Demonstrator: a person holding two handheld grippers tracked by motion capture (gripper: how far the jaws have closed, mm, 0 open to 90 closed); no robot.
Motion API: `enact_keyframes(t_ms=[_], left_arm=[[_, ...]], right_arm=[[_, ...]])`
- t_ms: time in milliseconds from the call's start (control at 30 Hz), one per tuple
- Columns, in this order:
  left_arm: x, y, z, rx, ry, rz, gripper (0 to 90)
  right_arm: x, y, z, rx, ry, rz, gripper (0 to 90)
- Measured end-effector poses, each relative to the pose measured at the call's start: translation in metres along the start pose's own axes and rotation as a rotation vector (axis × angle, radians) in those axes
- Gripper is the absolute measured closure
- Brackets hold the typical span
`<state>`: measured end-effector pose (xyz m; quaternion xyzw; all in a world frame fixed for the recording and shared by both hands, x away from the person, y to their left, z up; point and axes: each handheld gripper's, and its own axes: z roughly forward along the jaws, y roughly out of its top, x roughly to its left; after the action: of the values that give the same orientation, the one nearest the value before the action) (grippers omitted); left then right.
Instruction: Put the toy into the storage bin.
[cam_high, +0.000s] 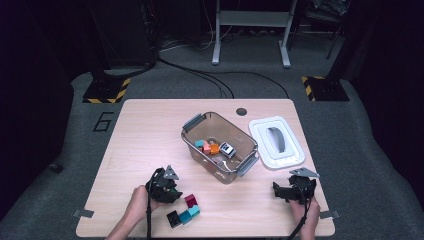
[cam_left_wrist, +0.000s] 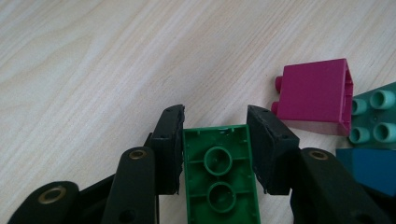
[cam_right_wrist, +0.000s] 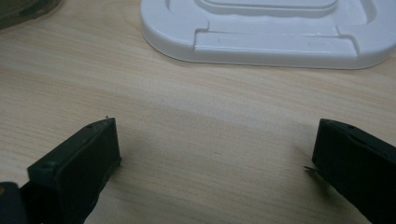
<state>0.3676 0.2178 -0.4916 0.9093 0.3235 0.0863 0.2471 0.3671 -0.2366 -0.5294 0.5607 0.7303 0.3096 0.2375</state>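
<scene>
Two jaws of the left gripper (cam_left_wrist: 215, 119) pinch a green brick (cam_left_wrist: 220, 175) by its long sides, low in the left gripper view, beside a magenta brick (cam_left_wrist: 315, 95). Only the brick's far end sits between the pads, so I judge it could pivot or slip on lifting, or knock the neighbours. At lower right of the high view, the right gripper (cam_high: 295, 189) rests open on the surface (cam_high: 140, 130), holding nothing, near the lid (cam_high: 276, 141).
</scene>
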Motion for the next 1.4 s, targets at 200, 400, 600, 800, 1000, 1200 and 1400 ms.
enact_keyframes(t_ms=[200,400,600,800,1000,1200,1400], left_arm=[[0.001,0.001,-0.002,-0.008,-0.008,0.010,59.0],[0.005,0.005,-0.011,-0.054,0.002,0.001,59.0],[0.008,0.012,-0.019,-0.083,0.010,-0.012,59.0],[0.013,0.019,-0.027,-0.104,0.028,-0.008,59.0],[0.017,0.028,-0.034,-0.128,0.037,-0.001,59.0],[0.023,0.039,-0.043,-0.148,0.043,0.004,59.0],[0.030,0.050,-0.051,-0.170,0.040,-0.003,59.0]], right_arm=[[0.000,0.000,0.000,0.000,0.000,-0.001,0.1],[0.000,0.000,0.000,0.000,0.000,0.000,0.1],[0.000,0.000,0.000,0.000,0.000,-0.001,0.1],[0.000,0.000,0.000,0.000,0.001,-0.002,0.1],[0.000,0.000,0.000,-0.001,0.001,-0.002,0.1],[0.000,0.000,0.000,0.000,0.000,-0.002,0.0],[0.000,0.000,0.000,0.000,0.000,-0.001,0.1]])
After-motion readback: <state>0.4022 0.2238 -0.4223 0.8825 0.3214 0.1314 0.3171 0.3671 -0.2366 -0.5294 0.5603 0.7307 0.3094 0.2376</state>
